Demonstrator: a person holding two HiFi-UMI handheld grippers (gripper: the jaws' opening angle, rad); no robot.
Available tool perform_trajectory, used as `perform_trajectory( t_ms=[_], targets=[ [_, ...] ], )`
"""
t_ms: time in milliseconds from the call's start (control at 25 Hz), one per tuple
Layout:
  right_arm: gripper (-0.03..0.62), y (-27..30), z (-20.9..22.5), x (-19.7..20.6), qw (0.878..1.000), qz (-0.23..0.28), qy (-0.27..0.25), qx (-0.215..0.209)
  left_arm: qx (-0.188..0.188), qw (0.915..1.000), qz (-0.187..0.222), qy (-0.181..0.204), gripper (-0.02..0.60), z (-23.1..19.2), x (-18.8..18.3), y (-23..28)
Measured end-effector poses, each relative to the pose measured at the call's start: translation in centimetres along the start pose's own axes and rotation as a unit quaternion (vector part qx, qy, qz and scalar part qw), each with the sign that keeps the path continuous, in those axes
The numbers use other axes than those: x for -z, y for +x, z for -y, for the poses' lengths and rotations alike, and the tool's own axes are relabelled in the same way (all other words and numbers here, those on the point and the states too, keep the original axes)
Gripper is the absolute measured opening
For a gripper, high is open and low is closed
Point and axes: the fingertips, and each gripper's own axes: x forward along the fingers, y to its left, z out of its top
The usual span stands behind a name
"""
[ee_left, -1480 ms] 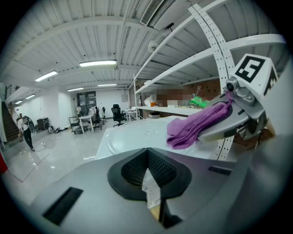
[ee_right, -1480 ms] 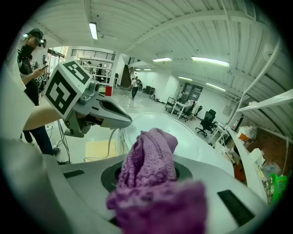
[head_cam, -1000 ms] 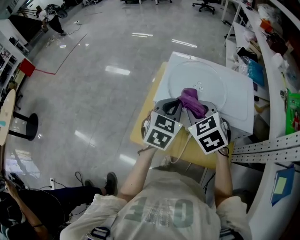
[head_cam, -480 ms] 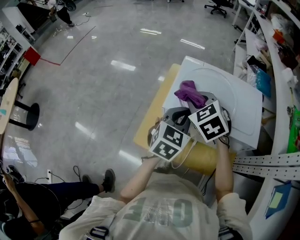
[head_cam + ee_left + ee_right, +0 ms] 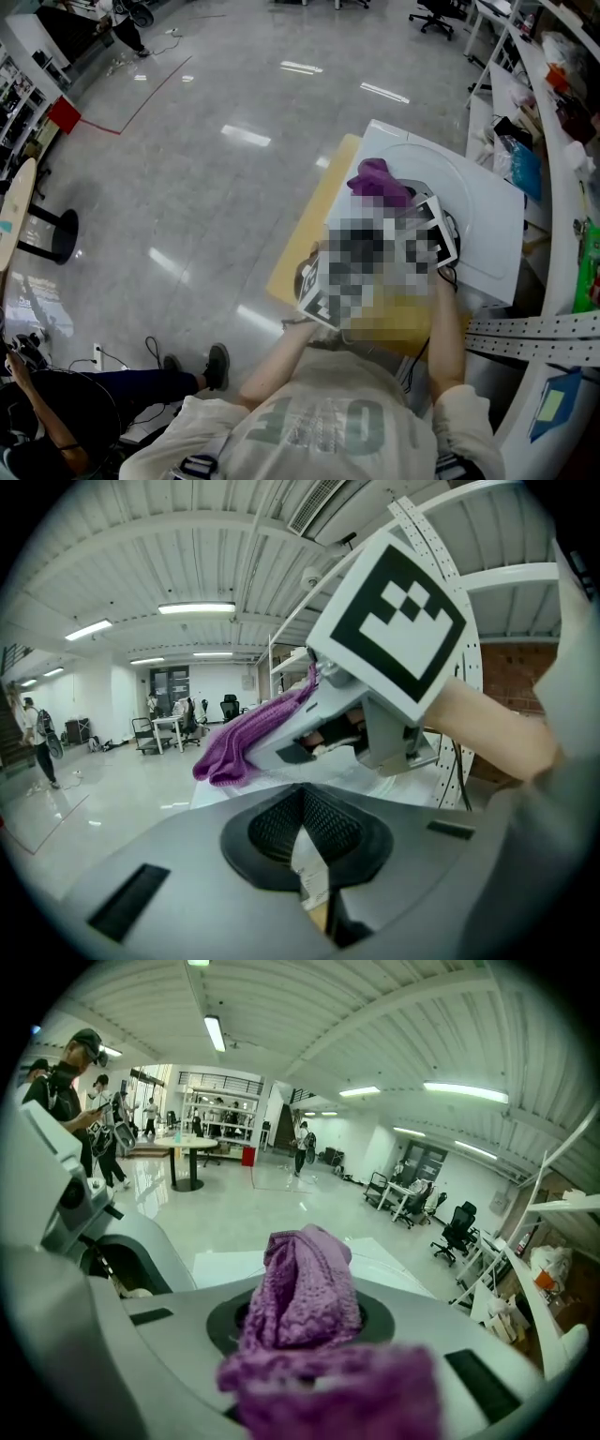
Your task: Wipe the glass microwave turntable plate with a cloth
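Observation:
The glass turntable plate [image 5: 472, 180] lies on a white microwave top [image 5: 502, 220]. My right gripper [image 5: 300, 1309] is shut on a purple knitted cloth [image 5: 378, 182], bunched between its jaws [image 5: 305, 1288]. The cloth hangs over the plate's left part. From the left gripper view, the right gripper [image 5: 274, 750] and the cloth [image 5: 246, 740] sit low above the white top [image 5: 230, 794]. My left gripper [image 5: 302, 795] is just behind it, jaws together at the tips with nothing held. A mosaic patch hides both grippers in the head view.
The microwave stands on a yellow table [image 5: 305, 246]. Shelving with bags and clutter [image 5: 553, 84] runs along the right. A perforated metal rail [image 5: 534, 328] crosses at the lower right. Open shiny floor [image 5: 187, 169] lies to the left, with people far off.
The right gripper has carried the cloth from the plate's middle toward its left side. The left gripper has dropped back toward the near edge.

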Motion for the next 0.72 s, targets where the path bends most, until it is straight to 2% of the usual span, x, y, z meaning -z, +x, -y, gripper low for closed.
perform_trajectory(
  t_ms=[160,240,360,520,720],
  targets=[
    [0.057,-0.9,4.5,-0.9,0.999,0.018,0.029,0.042,-0.004,1.0000,0.002,0.000,0.000,0.0,0.0,0.1],
    [0.057,-0.7,7.2,-0.9,0.997,0.009,0.033,0.068,-0.005,1.0000,0.002,0.000,0.000,0.0,0.0,0.1],
    [0.057,0.3,9.8,-0.2,0.996,-0.014,0.038,0.084,-0.007,1.0000,0.001,-0.002,0.000,0.0,0.0,0.1],
    [0.057,2.2,9.9,1.2,0.996,-0.047,0.030,0.071,-0.009,1.0000,0.003,-0.004,0.000,0.0,0.0,0.2],
    [0.057,2.0,6.8,1.8,0.998,-0.043,0.015,0.053,-0.008,1.0000,0.000,-0.005,0.000,0.0,0.2,0.2]
  ],
)
